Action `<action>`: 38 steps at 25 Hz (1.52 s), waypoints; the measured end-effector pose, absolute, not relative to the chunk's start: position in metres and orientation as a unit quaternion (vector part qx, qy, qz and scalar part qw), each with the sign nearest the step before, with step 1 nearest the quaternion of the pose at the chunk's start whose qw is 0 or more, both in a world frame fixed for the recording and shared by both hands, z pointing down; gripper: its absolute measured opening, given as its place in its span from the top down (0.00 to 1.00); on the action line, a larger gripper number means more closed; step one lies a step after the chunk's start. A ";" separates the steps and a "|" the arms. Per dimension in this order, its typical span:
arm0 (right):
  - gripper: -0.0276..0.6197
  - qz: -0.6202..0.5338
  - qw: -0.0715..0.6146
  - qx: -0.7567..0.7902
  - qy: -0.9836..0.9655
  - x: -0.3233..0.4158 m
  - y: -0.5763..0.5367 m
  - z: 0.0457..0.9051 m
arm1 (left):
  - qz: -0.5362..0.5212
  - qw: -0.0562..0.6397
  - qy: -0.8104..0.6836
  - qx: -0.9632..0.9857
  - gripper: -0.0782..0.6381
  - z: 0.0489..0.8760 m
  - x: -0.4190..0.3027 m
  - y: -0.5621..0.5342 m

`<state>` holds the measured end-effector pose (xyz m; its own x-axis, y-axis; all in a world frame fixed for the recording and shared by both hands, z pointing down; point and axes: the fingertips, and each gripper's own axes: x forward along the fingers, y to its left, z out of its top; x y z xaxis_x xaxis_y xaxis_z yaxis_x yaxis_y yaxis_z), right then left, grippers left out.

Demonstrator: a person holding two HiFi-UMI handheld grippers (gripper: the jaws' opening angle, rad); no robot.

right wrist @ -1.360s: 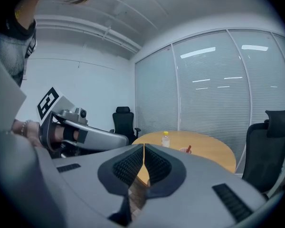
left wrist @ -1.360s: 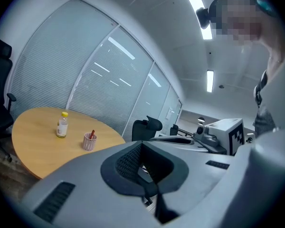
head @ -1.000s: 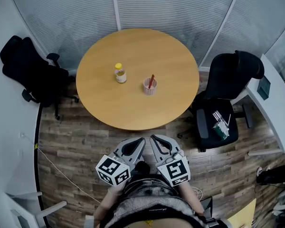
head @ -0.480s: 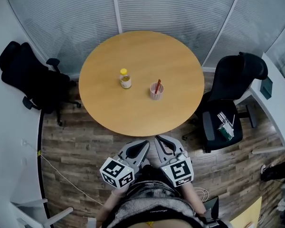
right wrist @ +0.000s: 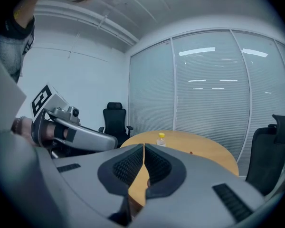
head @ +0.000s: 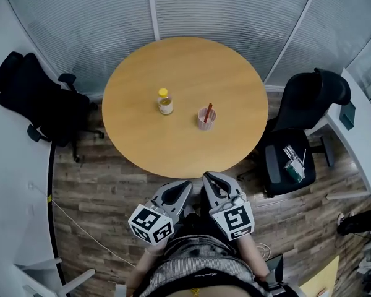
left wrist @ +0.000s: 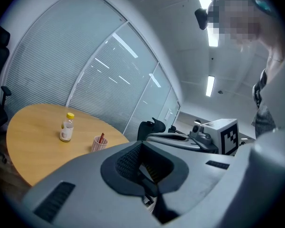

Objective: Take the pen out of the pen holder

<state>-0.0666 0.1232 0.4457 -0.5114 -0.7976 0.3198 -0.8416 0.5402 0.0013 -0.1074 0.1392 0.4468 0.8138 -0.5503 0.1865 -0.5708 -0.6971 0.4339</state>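
A pink pen holder [head: 206, 119] stands on the round wooden table [head: 179, 60], right of centre, with a red pen [head: 209, 111] upright in it. The holder [left wrist: 98, 143] and pen [left wrist: 101, 137] also show far off in the left gripper view. In the right gripper view my jaws hide the holder almost entirely. My left gripper [head: 183, 185] [left wrist: 142, 145] and right gripper [head: 208, 178] [right wrist: 143, 147] hang side by side over the floor, short of the table's near edge. Both are shut with nothing in them.
A small yellow-capped bottle [head: 165, 101] [left wrist: 66, 128] [right wrist: 160, 138] stands left of the holder. Black office chairs flank the table at the left [head: 40, 98] and right [head: 300, 135]; the right one has items on its seat. Blinds on glass walls curve behind, and a white desk [head: 358, 125] stands far right.
Both grippers and the head camera have drifted a little toward the table, which now sits slightly lower and further right in the head view. The jaws stay shut.
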 end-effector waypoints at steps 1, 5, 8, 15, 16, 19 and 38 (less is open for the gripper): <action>0.92 0.077 0.142 0.474 -0.866 -0.066 0.119 0.446 | 0.020 0.243 -0.307 0.920 0.89 0.447 -0.108 0.136; 0.92 0.077 0.134 0.477 -0.865 -0.059 0.100 0.444 | 0.018 0.245 -0.316 0.917 0.89 0.447 -0.105 0.119; 0.92 0.079 0.131 0.468 -0.870 -0.057 0.086 0.445 | 0.017 0.244 -0.321 0.915 0.89 0.447 -0.101 0.104; 0.92 0.076 0.132 0.439 -0.885 -0.051 0.042 0.444 | 0.021 0.245 -0.330 0.911 0.89 0.446 -0.084 0.062; 0.92 0.073 0.133 0.436 -0.887 -0.049 0.036 0.444 | 0.021 0.245 -0.332 0.911 0.89 0.445 -0.081 0.055; 0.92 0.072 0.134 0.427 -0.891 -0.043 0.017 0.443 | 0.021 0.246 -0.336 0.909 0.89 0.444 -0.074 0.038; 0.92 0.085 0.132 0.397 -0.904 -0.006 -0.058 0.448 | 0.023 0.256 -0.364 0.895 0.89 0.450 -0.035 -0.037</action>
